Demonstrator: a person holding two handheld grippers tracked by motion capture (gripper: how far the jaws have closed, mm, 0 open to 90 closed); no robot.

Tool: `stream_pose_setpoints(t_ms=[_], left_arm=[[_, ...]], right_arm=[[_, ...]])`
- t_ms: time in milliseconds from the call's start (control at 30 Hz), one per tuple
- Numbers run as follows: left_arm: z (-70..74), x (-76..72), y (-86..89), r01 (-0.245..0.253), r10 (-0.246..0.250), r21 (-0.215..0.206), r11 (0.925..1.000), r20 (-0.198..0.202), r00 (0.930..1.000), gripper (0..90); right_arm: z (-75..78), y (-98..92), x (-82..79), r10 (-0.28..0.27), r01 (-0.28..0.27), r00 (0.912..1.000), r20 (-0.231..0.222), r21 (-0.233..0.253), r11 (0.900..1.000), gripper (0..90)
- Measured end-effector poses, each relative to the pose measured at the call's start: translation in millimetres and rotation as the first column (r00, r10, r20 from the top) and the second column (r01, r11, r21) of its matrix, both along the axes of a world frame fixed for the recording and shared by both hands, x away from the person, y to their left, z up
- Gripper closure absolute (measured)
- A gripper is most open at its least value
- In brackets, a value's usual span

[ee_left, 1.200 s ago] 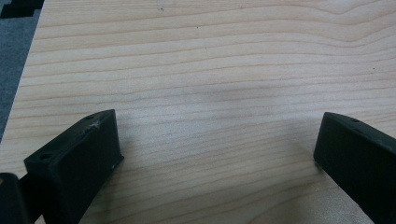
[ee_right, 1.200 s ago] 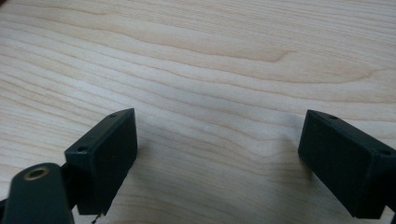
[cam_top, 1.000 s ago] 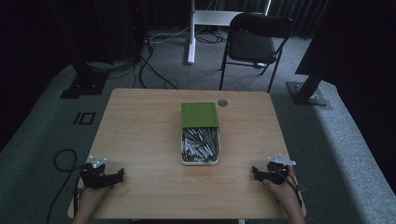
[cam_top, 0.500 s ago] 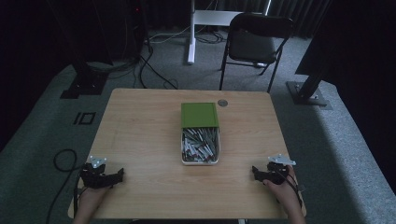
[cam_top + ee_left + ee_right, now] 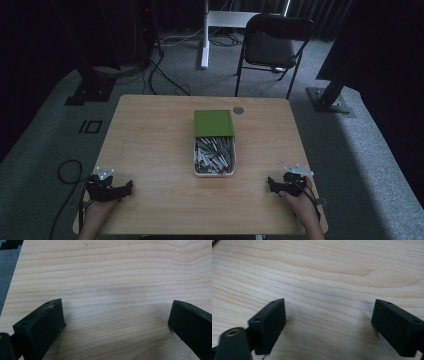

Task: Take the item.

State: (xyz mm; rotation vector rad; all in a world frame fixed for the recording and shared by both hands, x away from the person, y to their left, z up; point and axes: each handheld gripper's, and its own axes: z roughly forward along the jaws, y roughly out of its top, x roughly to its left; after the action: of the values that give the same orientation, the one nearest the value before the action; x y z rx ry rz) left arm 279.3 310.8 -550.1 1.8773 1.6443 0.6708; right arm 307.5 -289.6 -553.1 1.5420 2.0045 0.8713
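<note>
Both tools [image 5: 115, 322] [image 5: 328, 325] wide open, empty

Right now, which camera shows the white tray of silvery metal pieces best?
The high view: the white tray of silvery metal pieces sits mid-table, its green lid slid back. Both gripper views look at bare wooden table.

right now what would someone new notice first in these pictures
The eye falls first on the green lid half covering the white box of small grey parts at the table's middle. Next come the left gripper and right gripper, both open and empty, at the near corners.
</note>
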Motion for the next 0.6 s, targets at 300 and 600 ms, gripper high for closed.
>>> stream_pose_setpoints(t_ms=[300, 600], left_arm=[[0.1, 0.0, 0.0, 0.0, 0.0, 0.0, 1.0, -0.001, 1.0, 1.3], [0.1, 0.0, 0.0, 0.001, -0.001, 0.0, 1.0, -0.001, 1.0, 1.3]], right_arm=[[21.2, 17.7, 8.6, 0.019, -0.02, 0.9987, 0.048, 0.016, 1.0, 13.3], [44.5, 38.4, 13.7, 0.068, -0.07, 0.9929, 0.097, 0.017, 0.997, 13.4]])
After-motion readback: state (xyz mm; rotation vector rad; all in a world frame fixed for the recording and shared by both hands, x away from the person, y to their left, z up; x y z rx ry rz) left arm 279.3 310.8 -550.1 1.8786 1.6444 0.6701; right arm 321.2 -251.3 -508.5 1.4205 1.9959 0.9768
